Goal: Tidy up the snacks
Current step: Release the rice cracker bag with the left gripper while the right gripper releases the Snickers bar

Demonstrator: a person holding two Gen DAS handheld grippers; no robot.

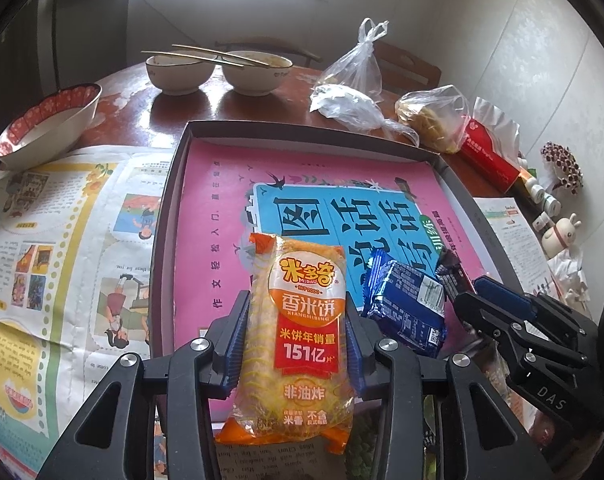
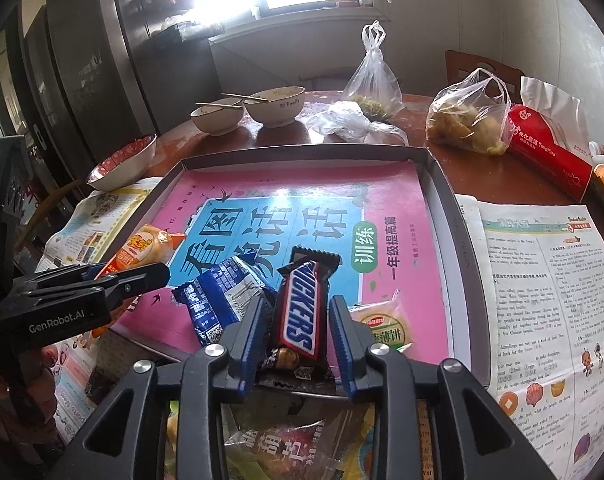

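Note:
A shallow dark box lid (image 1: 170,184) (image 2: 441,176) lined with a pink book lies on the table. My left gripper (image 1: 298,316) is shut on an orange rice cracker packet (image 1: 302,320), held over the lid's near edge; the packet also shows in the right wrist view (image 2: 150,248). My right gripper (image 2: 296,324) has its jaws around a Snickers bar (image 2: 302,308), with a small gap on the right side. A blue biscuit packet (image 1: 405,304) (image 2: 218,300) lies in the lid between the two. A pale green-labelled packet (image 2: 385,324) lies beside the right finger.
Newspapers (image 1: 62,220) (image 2: 541,280) cover the table on both sides of the lid. Two white bowls with chopsticks (image 1: 218,68), a red-patterned bowl (image 1: 46,120), plastic bags (image 2: 465,116) and a red pack (image 2: 549,152) stand behind. More snack packets (image 2: 278,440) lie below the right gripper.

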